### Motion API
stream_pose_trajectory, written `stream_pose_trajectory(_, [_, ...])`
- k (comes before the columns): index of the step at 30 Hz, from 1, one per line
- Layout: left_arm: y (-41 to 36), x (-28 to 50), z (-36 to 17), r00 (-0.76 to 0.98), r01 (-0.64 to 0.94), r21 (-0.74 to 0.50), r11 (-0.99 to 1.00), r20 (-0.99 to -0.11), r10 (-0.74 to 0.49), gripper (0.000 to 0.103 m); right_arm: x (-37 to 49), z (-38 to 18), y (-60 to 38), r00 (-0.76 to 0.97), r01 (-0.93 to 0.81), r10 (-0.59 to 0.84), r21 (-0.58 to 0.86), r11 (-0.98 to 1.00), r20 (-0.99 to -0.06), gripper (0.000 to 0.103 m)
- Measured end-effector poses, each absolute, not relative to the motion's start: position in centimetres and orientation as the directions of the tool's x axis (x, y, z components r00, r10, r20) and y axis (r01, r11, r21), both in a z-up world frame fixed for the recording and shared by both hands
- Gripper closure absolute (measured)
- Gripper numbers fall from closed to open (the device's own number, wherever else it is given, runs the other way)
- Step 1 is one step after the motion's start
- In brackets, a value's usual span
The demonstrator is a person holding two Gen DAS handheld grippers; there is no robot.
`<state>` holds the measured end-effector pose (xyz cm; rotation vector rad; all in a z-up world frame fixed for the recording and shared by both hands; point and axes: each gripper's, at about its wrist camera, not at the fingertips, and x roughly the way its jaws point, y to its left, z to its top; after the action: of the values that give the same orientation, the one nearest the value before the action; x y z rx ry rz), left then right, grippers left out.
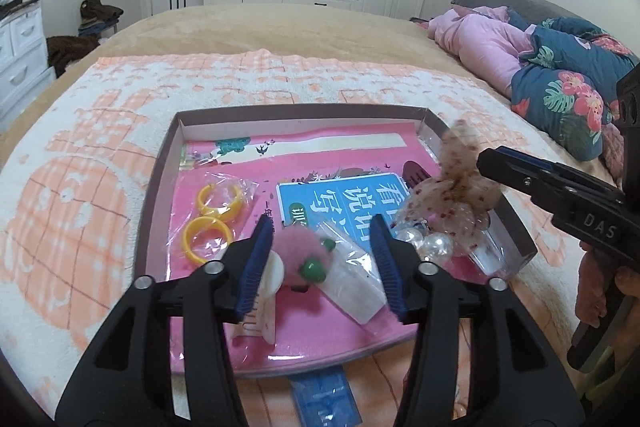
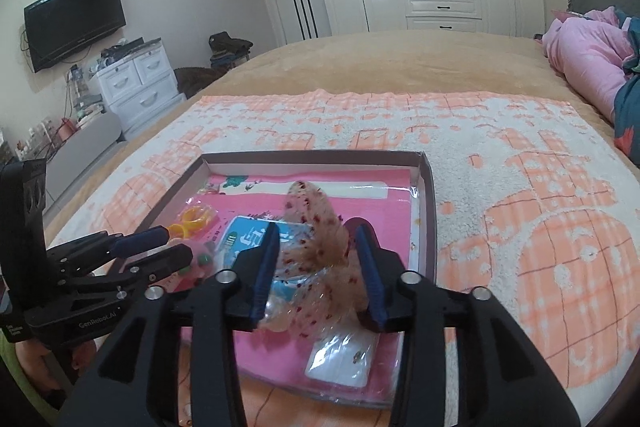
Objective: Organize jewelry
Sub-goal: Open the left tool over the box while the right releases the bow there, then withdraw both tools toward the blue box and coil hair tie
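Pink pompom clip lies at the tray's near edge between the left gripper's half-spread, non-gripping jaws; the speckled bow sits between the right gripper's equally parted pads, by the right wall. Risk: the bow's gauze may snag a pad on withdrawal and drag out. Left view alone shows yellow hoops and pearls; right view alone shows a white packet.

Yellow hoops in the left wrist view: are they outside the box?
No. The yellow hoops lie in a clear bag inside the box, on the pink sheet, left of the left gripper.
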<state>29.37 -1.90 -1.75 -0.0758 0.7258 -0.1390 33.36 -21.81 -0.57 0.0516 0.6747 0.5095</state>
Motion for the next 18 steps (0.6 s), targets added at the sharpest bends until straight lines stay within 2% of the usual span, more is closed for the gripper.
stream_pose_trajectory(8, [-1.4, 27.2, -0.9, 0.758, 0.089, -0.122, 0.988, -0.635, -0.147, 0.046, 30.2, 0.6, -22.4, 0.679, -0.456, 0.478, 0.19, 0.869, -0.557, 0.046])
stream_pose_trajectory(15, [-0.9, 24.9, -0.4, 0.768, 0.081, -0.121, 0.989, -0.626, -0.14, 0.038, 27.5, 1.4, -22.7, 0.674, -0.473, 0.5, 0.201, 0.858, -0.543, 0.041])
stream_pose_trajectory(17, [-0.7, 24.2, -0.4, 0.769, 0.074, -0.118, 0.99, -0.625, -0.132, 0.028, 26.7, 1.5, -22.7, 0.671, -0.481, 0.509, 0.205, 0.852, -0.539, 0.04])
stream_pose_trajectory(18, [-0.6, 24.0, -0.4, 0.769, 0.072, -0.116, 0.991, -0.626, -0.129, 0.027, 26.3, 1.5, -22.7, 0.667, -0.487, 0.515, 0.208, 0.848, -0.538, 0.04])
